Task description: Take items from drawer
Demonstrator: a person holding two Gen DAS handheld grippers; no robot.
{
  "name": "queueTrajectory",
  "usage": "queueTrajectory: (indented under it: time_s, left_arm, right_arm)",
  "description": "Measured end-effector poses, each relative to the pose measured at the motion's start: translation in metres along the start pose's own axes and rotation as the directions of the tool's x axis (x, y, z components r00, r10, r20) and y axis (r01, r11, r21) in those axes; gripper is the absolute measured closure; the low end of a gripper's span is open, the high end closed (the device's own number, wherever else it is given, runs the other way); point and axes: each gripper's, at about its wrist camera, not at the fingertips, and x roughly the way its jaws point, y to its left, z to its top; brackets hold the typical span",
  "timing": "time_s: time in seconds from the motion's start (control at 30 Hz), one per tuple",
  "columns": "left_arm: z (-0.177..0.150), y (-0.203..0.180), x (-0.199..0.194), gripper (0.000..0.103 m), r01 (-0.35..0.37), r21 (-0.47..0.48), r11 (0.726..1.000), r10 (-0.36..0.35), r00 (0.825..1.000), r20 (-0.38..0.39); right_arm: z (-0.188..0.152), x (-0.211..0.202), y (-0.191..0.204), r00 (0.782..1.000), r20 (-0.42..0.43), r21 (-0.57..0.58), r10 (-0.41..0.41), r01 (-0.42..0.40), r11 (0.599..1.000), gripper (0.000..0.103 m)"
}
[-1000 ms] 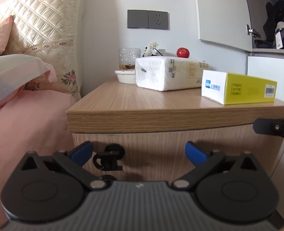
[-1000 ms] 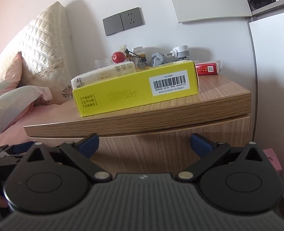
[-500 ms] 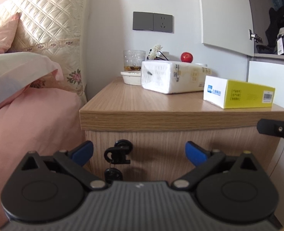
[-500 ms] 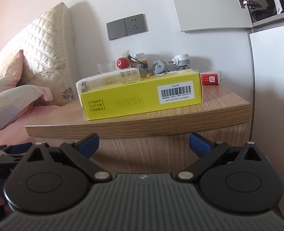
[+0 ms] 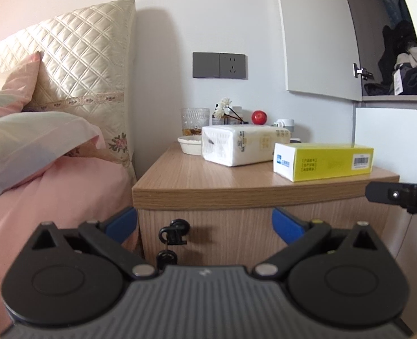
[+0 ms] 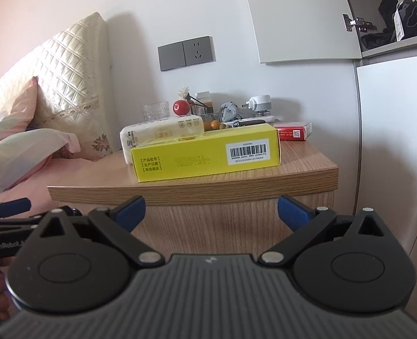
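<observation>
Left gripper (image 5: 204, 221), right gripper (image 6: 211, 207): both spread wide, empty, facing closed drawer (image 5: 236, 234). Risk: fingers slipping off small key (image 5: 174, 233), drawer staying shut.

The drawer front (image 5: 225, 234) lies partly hidden behind the left gripper (image 5: 204, 224).

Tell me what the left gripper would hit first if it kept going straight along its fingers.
Most likely the wooden drawer front of the bedside table, under the tabletop. The open left gripper points at it, with the black key in the lock just left of centre. Depth is unclear.
</observation>
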Motion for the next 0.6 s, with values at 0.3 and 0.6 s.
queueTrajectory:
  time_s: [0.3,0.6]
  left_arm:
    - [0.002,-0.007,-0.032,0.000,-0.011,-0.008,1.000,0.011,1.000,0.016]
    - [0.001,-0.015,-0.051,0.000,-0.009,0.015,1.000,0.009,0.999,0.037]
  right_arm:
    - [0.003,-0.040,0.003,0.998,0.054,-0.022,-0.021,0.022,1.000,0.001]
    - [0.000,-0.066,0.000,0.997,0.076,-0.033,-0.026,0.028,0.999,0.001]
